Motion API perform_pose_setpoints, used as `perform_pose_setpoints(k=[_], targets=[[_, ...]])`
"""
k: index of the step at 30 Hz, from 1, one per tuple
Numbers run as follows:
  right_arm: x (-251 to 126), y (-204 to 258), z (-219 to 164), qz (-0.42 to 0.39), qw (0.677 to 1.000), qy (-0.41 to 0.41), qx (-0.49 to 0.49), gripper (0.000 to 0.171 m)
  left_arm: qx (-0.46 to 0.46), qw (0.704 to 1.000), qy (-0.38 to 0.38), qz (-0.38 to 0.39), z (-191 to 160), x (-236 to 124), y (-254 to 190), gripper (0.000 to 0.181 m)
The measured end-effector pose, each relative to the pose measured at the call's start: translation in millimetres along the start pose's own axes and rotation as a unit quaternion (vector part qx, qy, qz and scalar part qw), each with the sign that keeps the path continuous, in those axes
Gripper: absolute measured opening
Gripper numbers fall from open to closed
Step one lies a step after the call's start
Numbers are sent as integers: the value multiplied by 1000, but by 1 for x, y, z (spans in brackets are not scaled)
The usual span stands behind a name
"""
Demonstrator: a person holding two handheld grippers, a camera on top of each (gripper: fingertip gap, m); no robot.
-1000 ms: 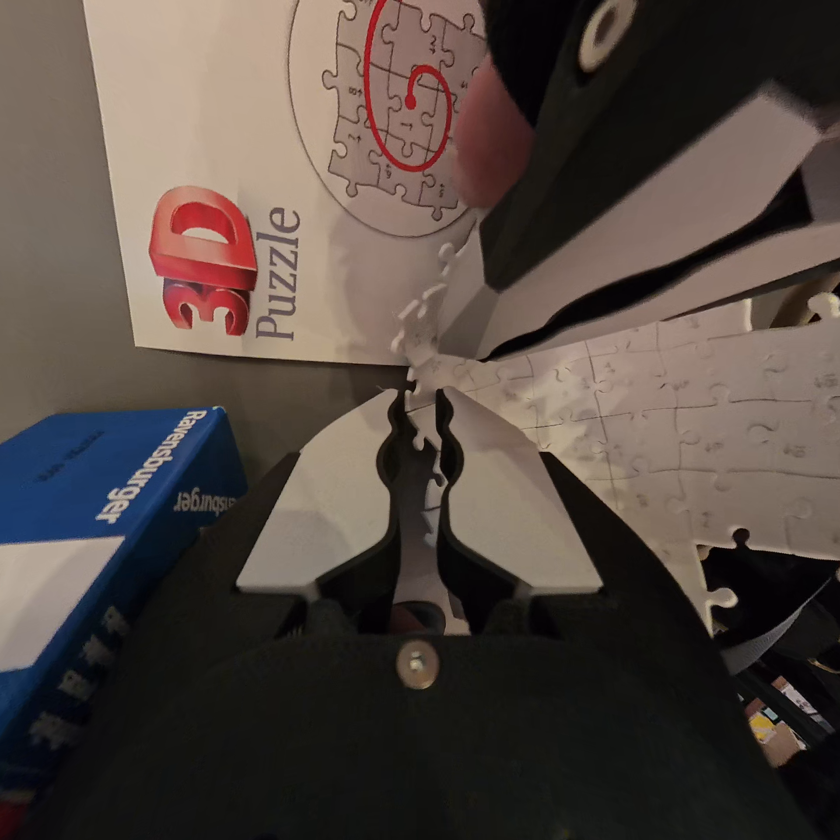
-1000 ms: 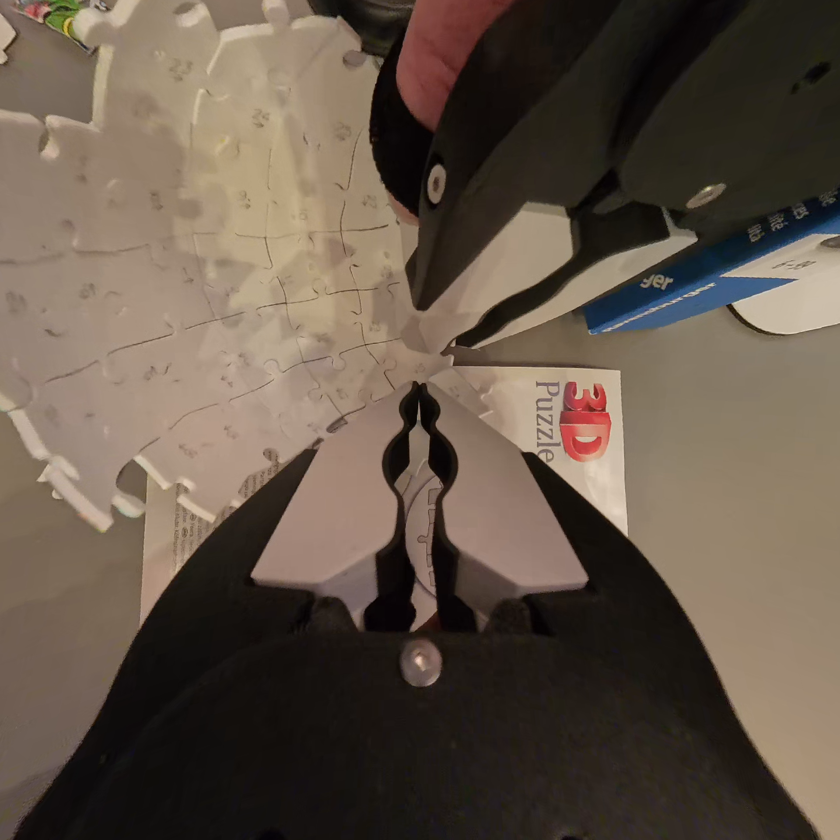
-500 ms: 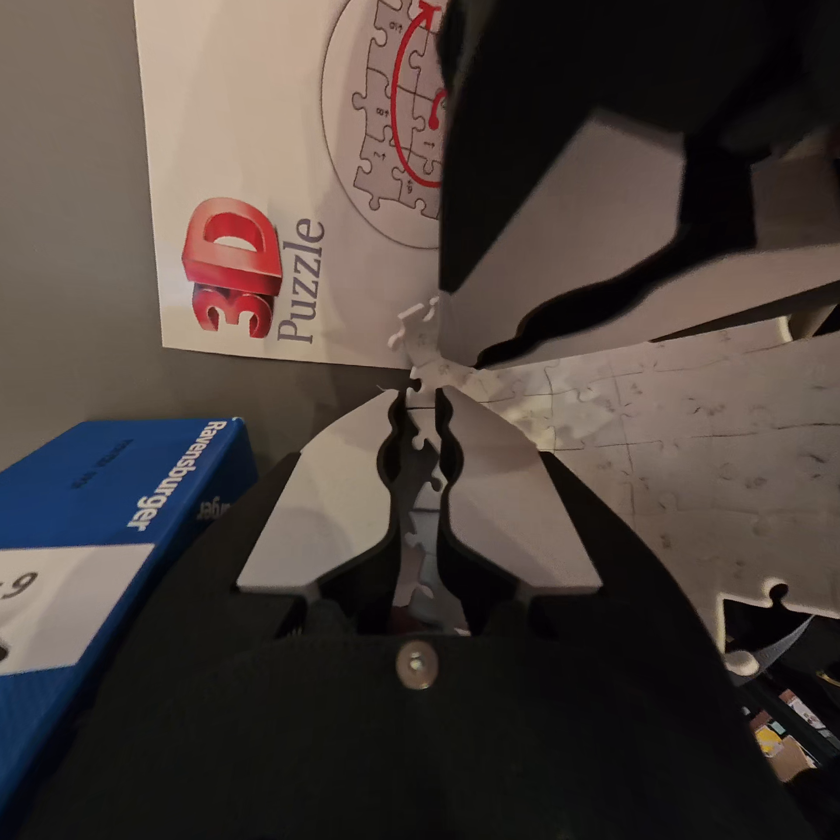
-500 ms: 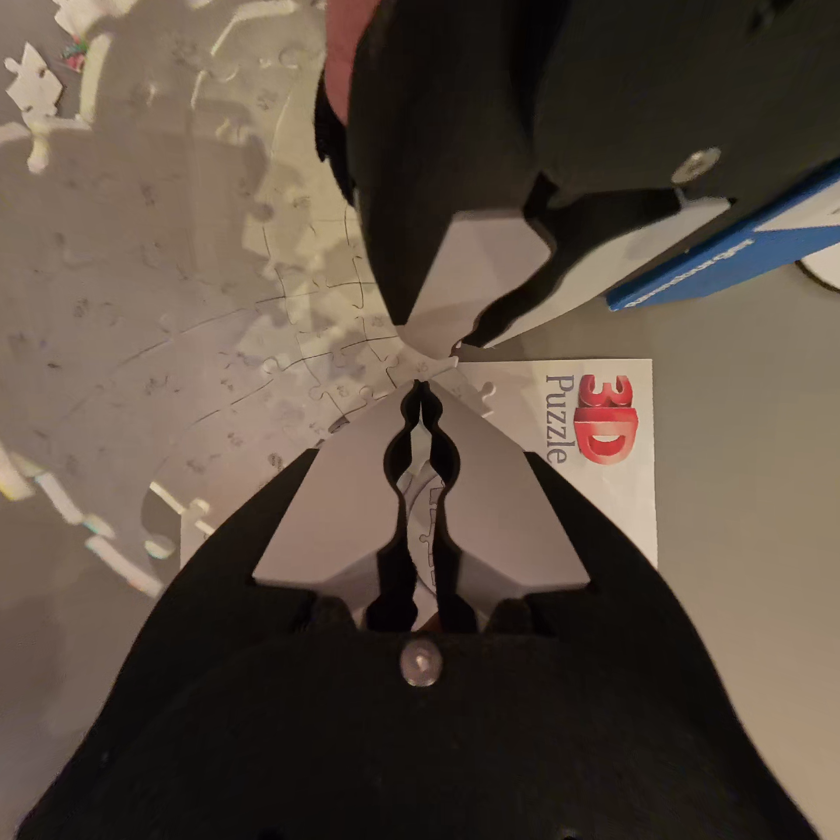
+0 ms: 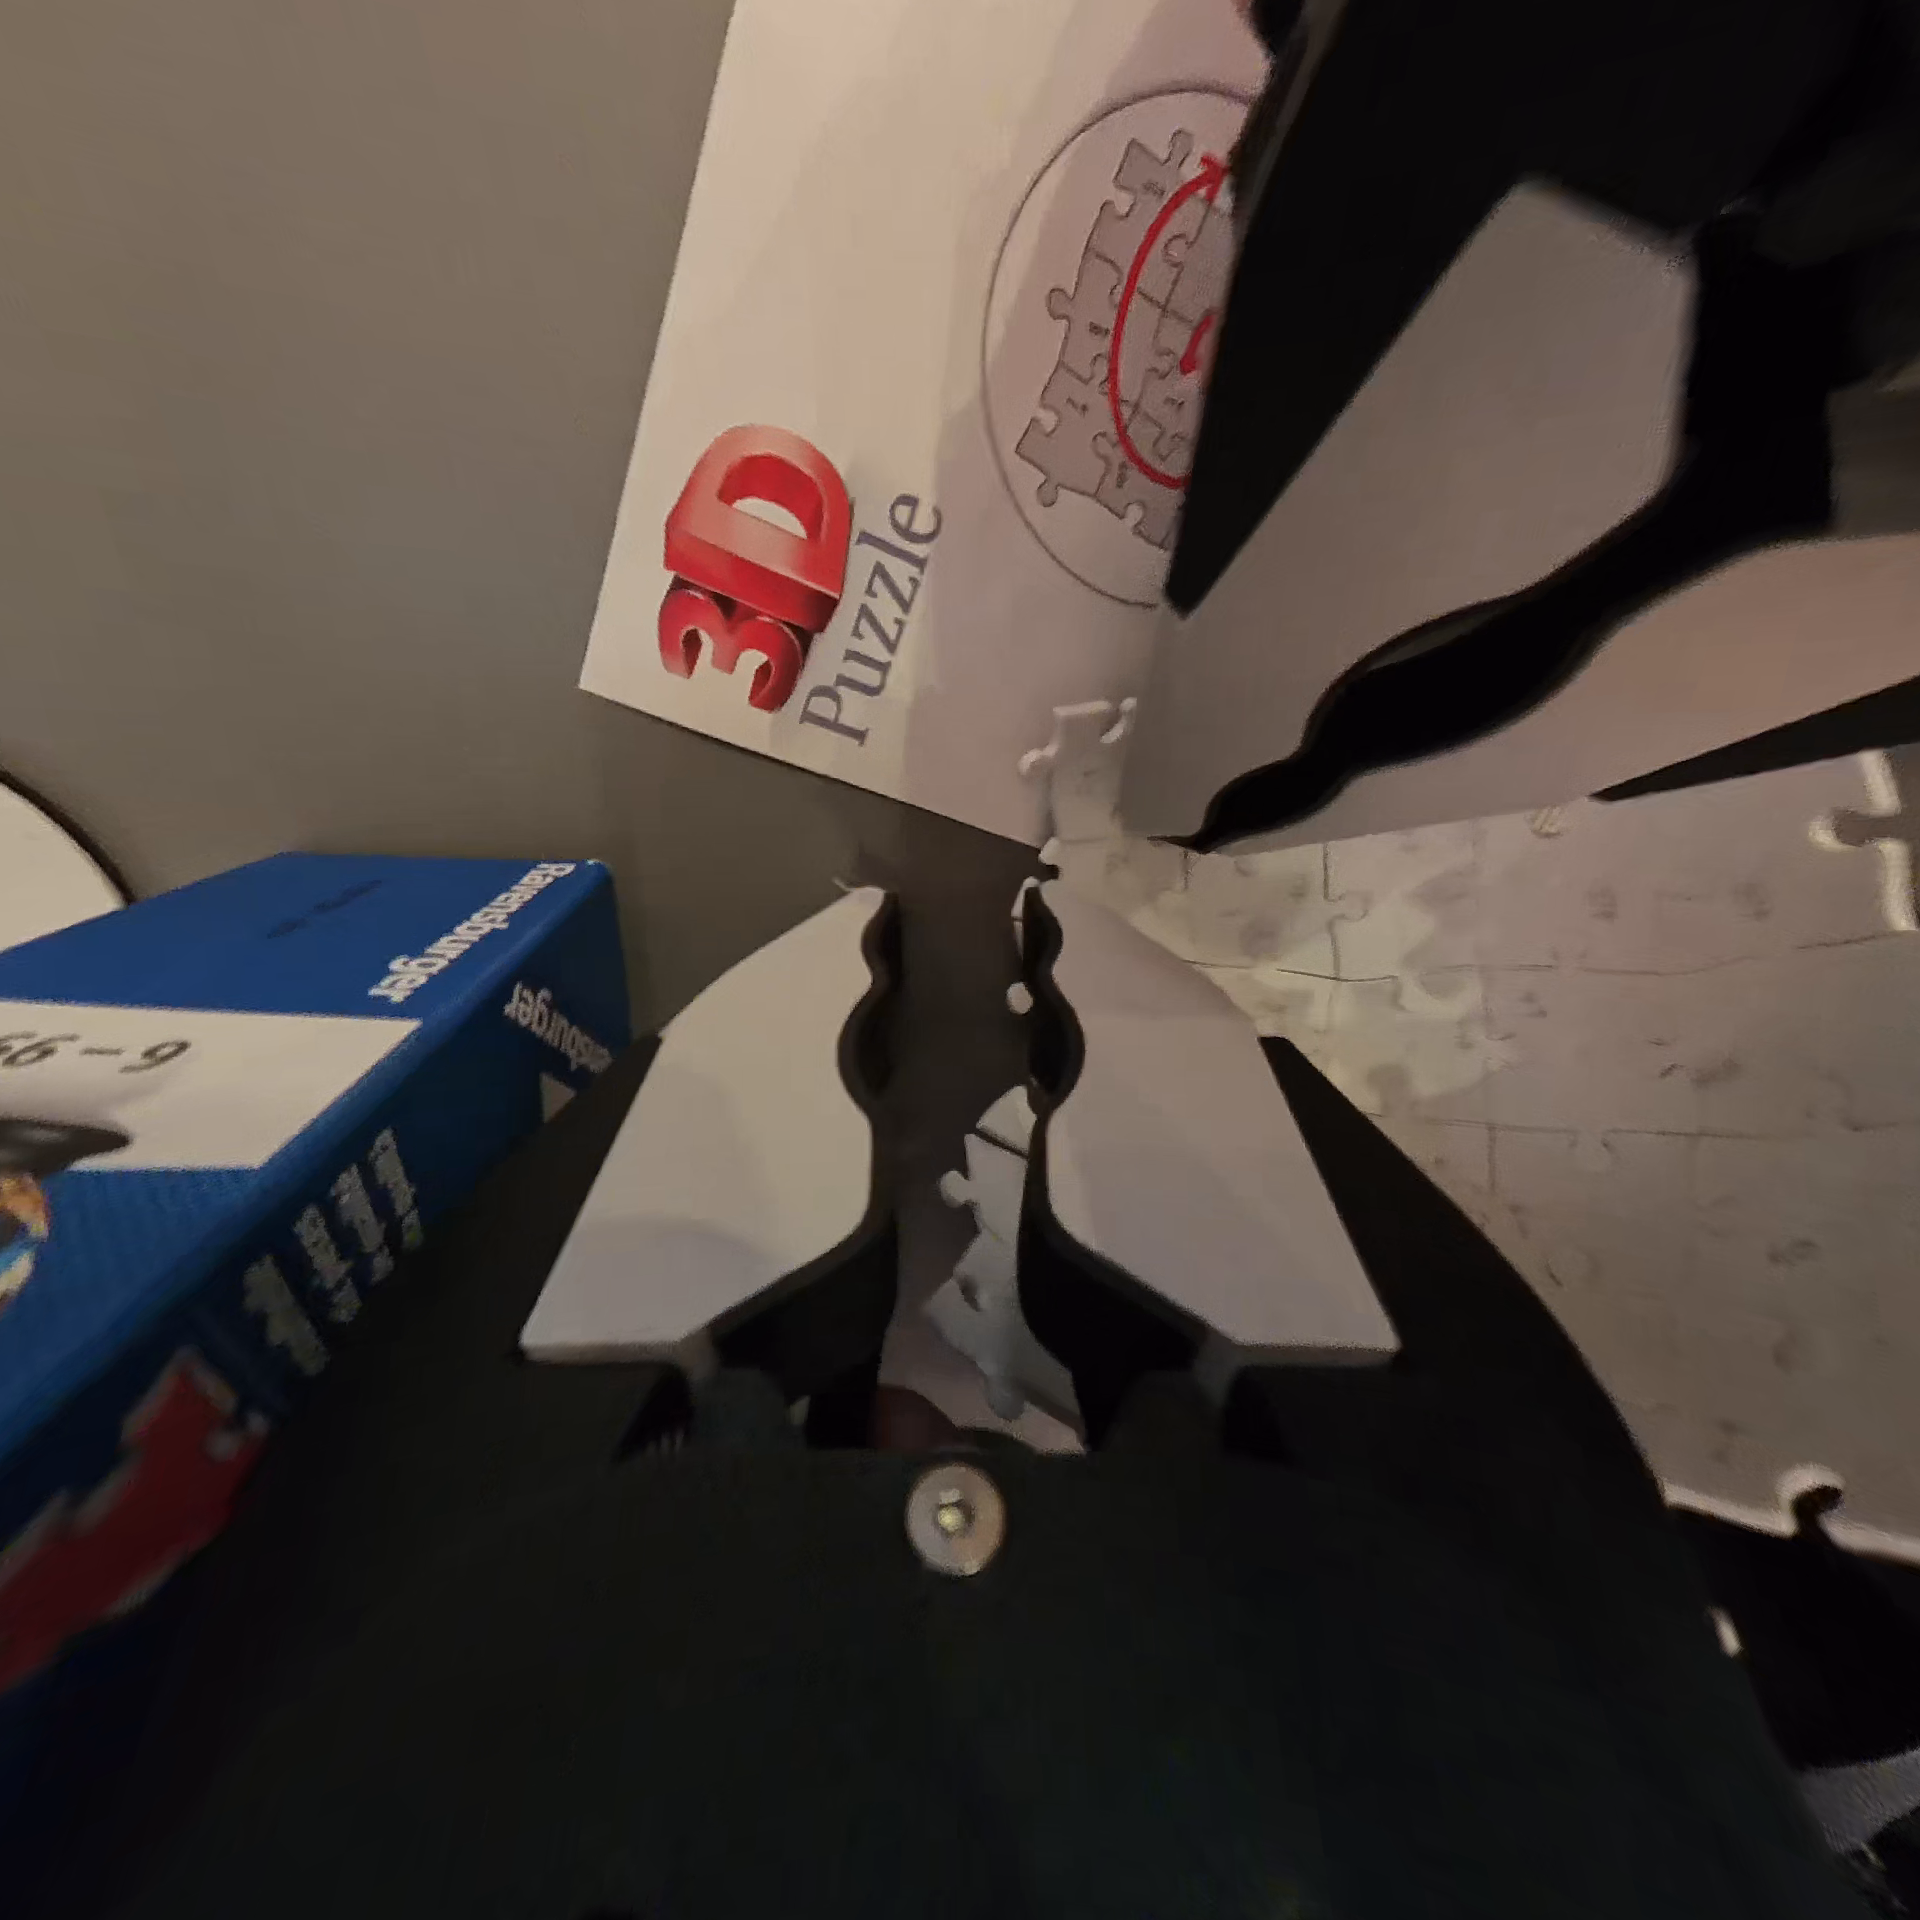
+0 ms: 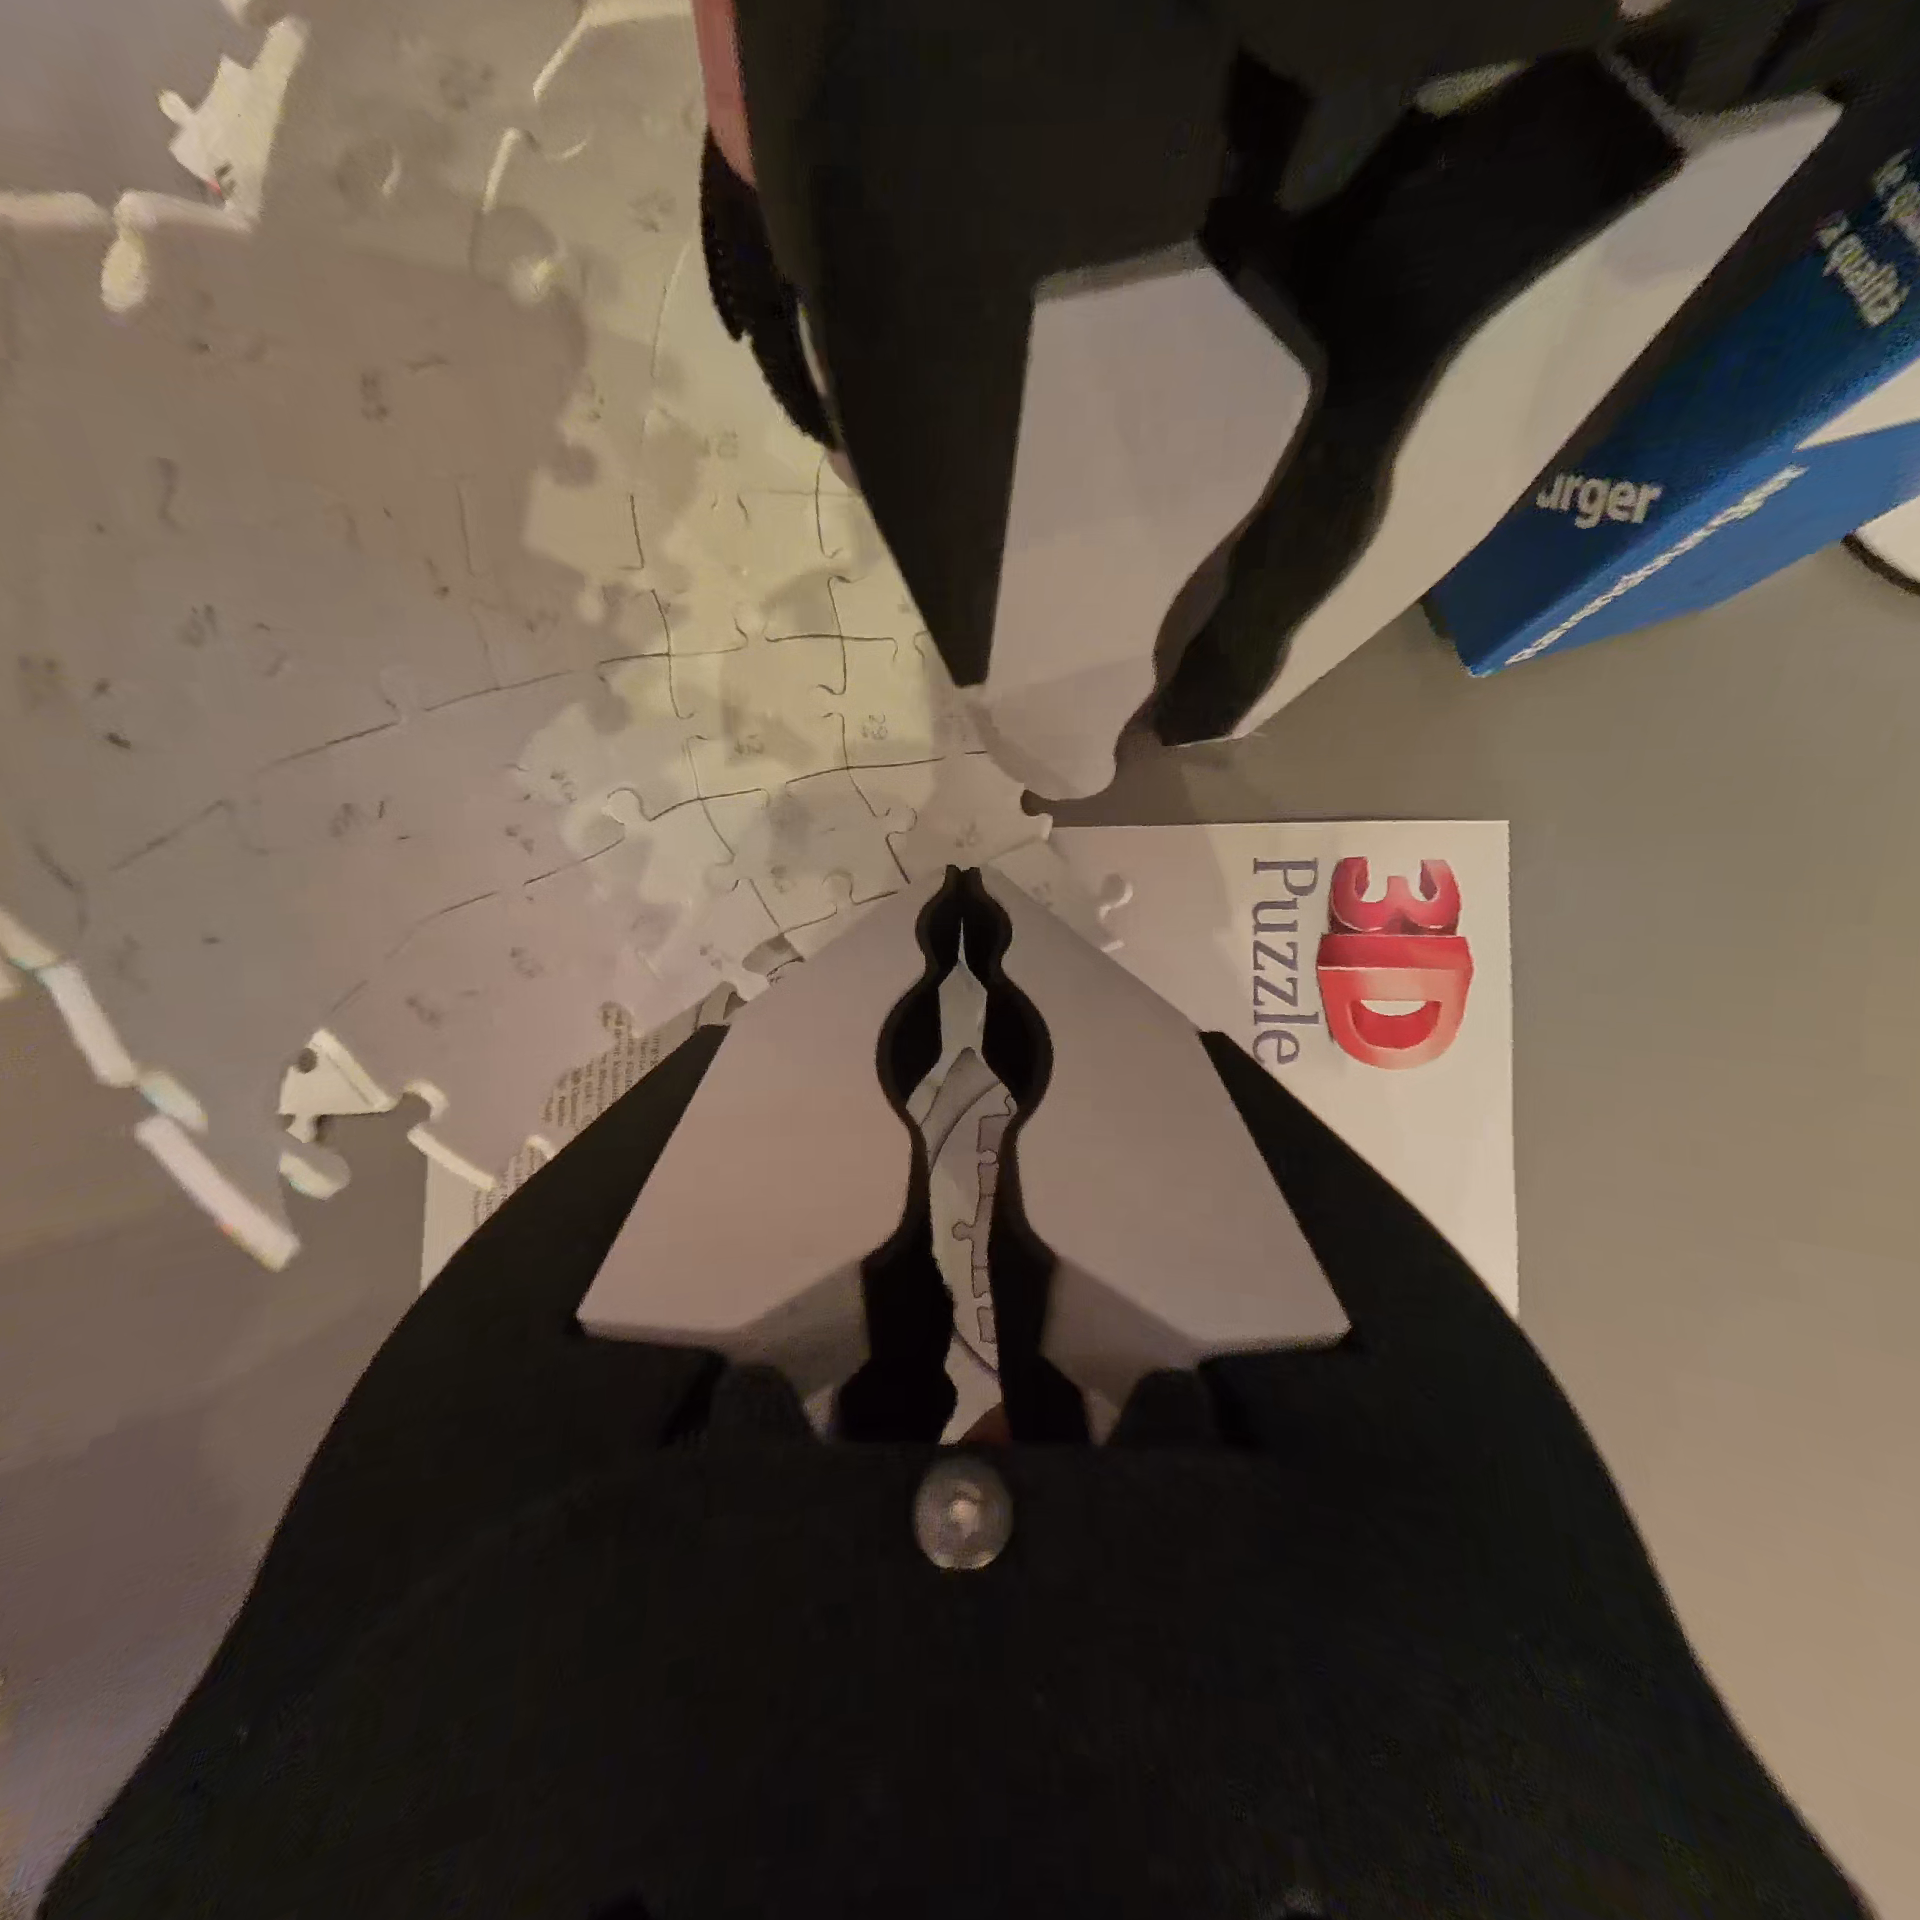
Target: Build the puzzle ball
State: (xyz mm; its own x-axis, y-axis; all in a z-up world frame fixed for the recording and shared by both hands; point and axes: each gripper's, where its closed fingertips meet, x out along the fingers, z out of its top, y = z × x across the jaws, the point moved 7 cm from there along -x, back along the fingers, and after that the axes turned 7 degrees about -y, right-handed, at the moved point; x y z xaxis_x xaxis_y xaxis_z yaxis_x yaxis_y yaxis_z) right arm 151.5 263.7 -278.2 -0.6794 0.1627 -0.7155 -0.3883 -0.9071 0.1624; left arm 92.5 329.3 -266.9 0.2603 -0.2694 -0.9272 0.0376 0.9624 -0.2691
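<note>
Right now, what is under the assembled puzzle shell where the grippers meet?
Under the puzzle shell lies a white instruction sheet on the grey table. Its logo corner shows; the shell and the right gripper cover the rest.

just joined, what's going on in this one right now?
A person is building a puzzle ball with two handheld grippers. The right gripper is shut on the rim of the partly assembled curved puzzle section, over the instruction sheet on the grey table. The left gripper is open beside that same rim, with nothing between its tips. A blue box lies nearby.
</note>
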Motion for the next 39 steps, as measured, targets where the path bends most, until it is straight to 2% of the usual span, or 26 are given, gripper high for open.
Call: perform_pose_setpoints(k=[13,16,18,21,26,32,36,39], targets=[[-1,3,-8,-32,997,-67,-35,0,51,999,17,4,18,3,-1,44],[-1,3,-8,-38,996,-70,-40,0,70,997,32,27,23,5,0,46],[-1,3,-8,-39,996,-71,-42,0,98,993,50,42,23,6,-3,51],[0,3,-8,-41,995,-76,-45,0,135,985,73,82,20,8,-4,68],[0,2,-9,-45,994,-83,-48,0,134,982,77,109,20,8,-2,82],[0,3,-8,-52,994,-84,-50,0,121,985,84,94,21,8,1,78],[0,2,-9,-51,994,-85,-49,0,110,988,73,85,23,7,2,69],[0,2,-8,-49,994,-85,-50,0,108,988,69,91,24,7,3,72]])
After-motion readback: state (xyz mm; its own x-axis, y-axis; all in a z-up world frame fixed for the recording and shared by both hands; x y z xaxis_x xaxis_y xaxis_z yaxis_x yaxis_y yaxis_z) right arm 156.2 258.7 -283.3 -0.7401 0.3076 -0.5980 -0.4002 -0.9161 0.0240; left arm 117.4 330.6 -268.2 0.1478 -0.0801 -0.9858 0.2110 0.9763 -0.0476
